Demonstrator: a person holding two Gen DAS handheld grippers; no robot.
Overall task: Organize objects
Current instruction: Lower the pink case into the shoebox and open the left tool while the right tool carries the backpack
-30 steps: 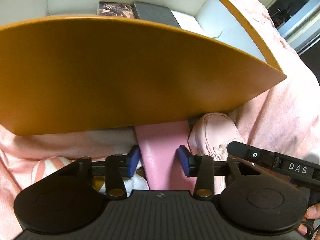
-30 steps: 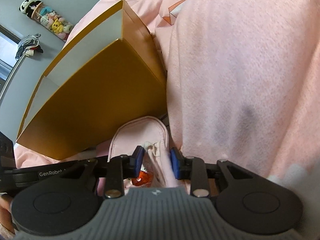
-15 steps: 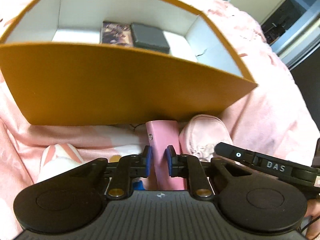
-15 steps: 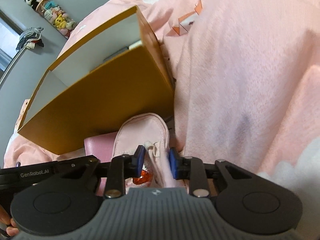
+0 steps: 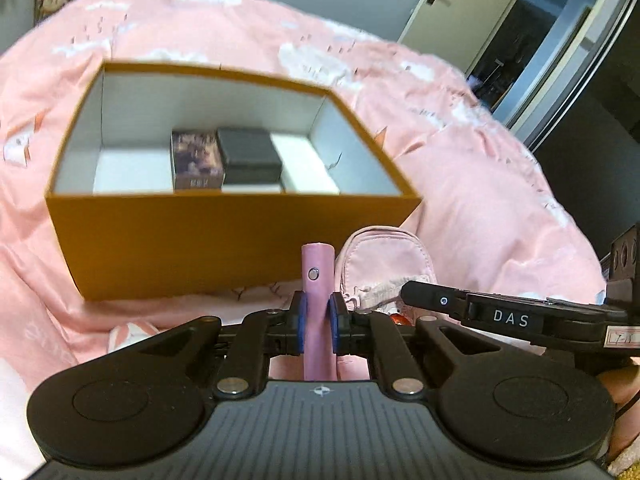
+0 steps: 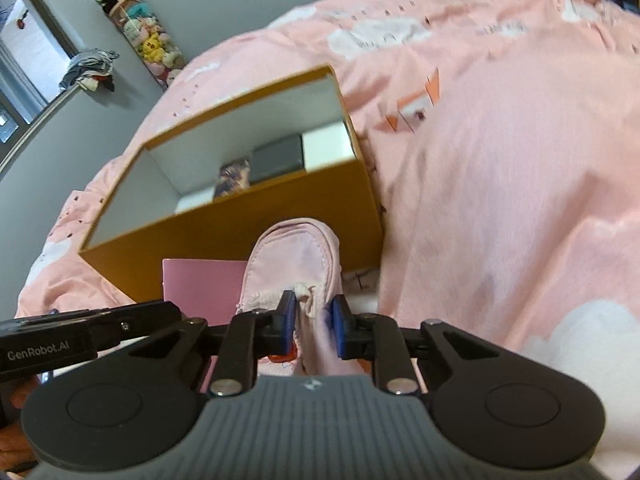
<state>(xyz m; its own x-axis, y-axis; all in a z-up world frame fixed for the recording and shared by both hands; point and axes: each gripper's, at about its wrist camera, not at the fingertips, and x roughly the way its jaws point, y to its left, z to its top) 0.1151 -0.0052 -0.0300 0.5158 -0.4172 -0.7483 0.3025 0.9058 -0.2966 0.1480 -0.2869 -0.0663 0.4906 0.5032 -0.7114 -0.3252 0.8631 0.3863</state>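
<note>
Pink wallet (image 5: 317,304) sits edge-on between your left gripper (image 5: 317,324) pads, jaws clamped on it, just in front of the orange box (image 5: 224,240). Your right gripper (image 6: 313,326) is clamped on a fold of the pale pink pouch (image 6: 298,264), also just in front of the box, beside the wallet. Inside the box, toward its far wall, a patterned card box (image 5: 196,160) and a dark case (image 5: 250,156) lie side by side, touching. The box rests on the pink duvet (image 5: 480,184).

Risks: the pouch grip is on loose fabric only, so it may slip free. Both loads hang near the box's near wall; either could catch its rim and tip the box on soft bedding.
</note>
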